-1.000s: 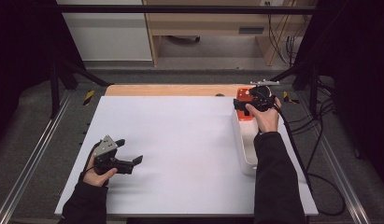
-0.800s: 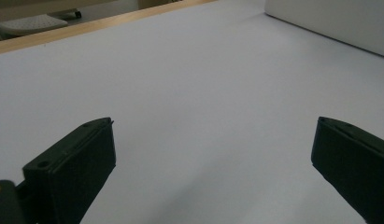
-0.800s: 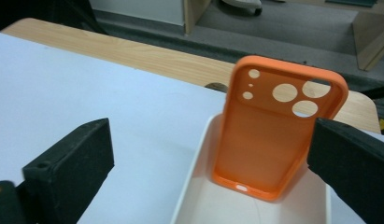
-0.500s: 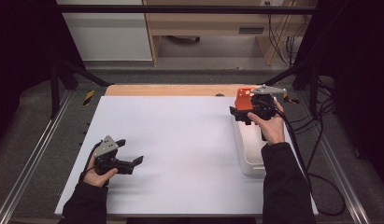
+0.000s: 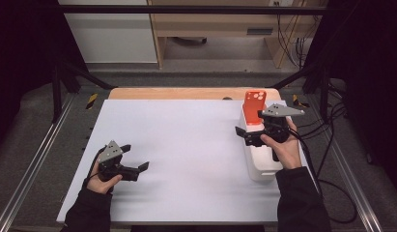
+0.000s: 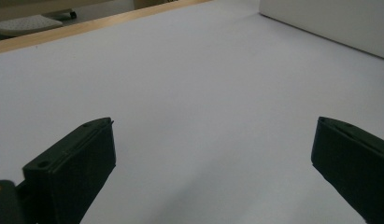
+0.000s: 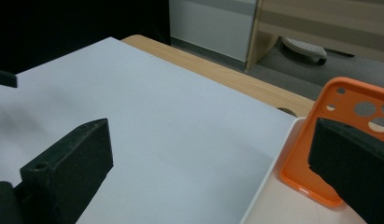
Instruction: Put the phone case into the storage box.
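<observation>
The right tool (image 5: pixel 249 135), jaws apart and empty, has drawn back from the orange phone case (image 5: pixel 254 106) propped in the white tray (image 5: pixel 262 170) at right, so it looks released; the left tool (image 5: pixel 136 158) rests open at lower left on the surface (image 5: pixel 186 140).

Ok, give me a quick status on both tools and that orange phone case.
Left tool open, low over the white table, holding nothing. Right tool open above the white tray. Orange phone case propped in the tray's far end, ungripped. Nothing in the way.
</observation>
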A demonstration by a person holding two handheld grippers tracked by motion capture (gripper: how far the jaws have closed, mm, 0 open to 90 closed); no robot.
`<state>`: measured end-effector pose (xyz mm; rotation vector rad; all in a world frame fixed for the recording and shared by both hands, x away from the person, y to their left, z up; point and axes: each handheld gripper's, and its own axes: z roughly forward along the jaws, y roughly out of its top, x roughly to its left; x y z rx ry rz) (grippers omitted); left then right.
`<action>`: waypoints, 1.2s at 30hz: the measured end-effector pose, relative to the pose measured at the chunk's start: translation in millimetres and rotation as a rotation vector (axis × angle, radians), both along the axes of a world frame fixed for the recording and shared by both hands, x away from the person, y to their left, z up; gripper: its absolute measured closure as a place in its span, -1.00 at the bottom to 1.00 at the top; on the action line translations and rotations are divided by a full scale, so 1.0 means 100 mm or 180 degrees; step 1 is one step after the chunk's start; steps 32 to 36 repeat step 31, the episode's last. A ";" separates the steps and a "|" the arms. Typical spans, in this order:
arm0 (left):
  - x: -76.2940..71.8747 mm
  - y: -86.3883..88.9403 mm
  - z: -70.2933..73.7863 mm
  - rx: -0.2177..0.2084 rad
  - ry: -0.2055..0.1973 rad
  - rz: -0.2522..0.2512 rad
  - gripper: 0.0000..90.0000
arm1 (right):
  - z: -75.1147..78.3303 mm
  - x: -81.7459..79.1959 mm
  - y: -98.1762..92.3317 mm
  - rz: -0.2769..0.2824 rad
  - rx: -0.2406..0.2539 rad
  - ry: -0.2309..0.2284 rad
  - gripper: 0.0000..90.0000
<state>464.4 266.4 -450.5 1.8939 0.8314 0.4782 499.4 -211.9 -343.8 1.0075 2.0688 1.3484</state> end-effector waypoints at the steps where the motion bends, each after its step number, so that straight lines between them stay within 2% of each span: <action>1: 0.00 0.00 0.00 -0.0003 0.0000 -0.0001 -1.00 | -0.02 -0.03 -0.01 0.0028 0.0009 -0.0003 -0.99; 5: -0.01 0.00 0.01 -0.0016 -0.0012 -0.0004 -1.00 | -0.11 -0.16 -0.04 0.0123 -0.0021 -0.0046 -0.99; 11: -0.01 0.00 0.03 -0.0052 -0.0022 -0.0023 -1.00 | -0.26 -0.30 -0.16 0.0213 0.0103 -0.0148 -0.99; 17: -0.02 -0.01 0.05 -0.0085 -0.0037 -0.0040 -1.00 | -0.42 -0.39 -0.30 0.0280 0.0027 -0.0131 -0.99; 22: -0.03 -0.01 0.06 -0.0106 -0.0049 -0.0047 -1.00 | -0.48 -0.45 -0.39 0.0288 0.0056 -0.0175 -0.99; 29: -0.03 -0.01 0.06 -0.0099 -0.0053 -0.0062 -1.00 | -0.58 -0.52 -0.49 0.0271 0.0029 -0.0140 -0.99; 36: -0.03 -0.02 0.06 -0.0094 -0.0053 -0.0062 -1.00 | -0.60 -0.53 -0.52 0.0237 0.0066 -0.0153 -0.98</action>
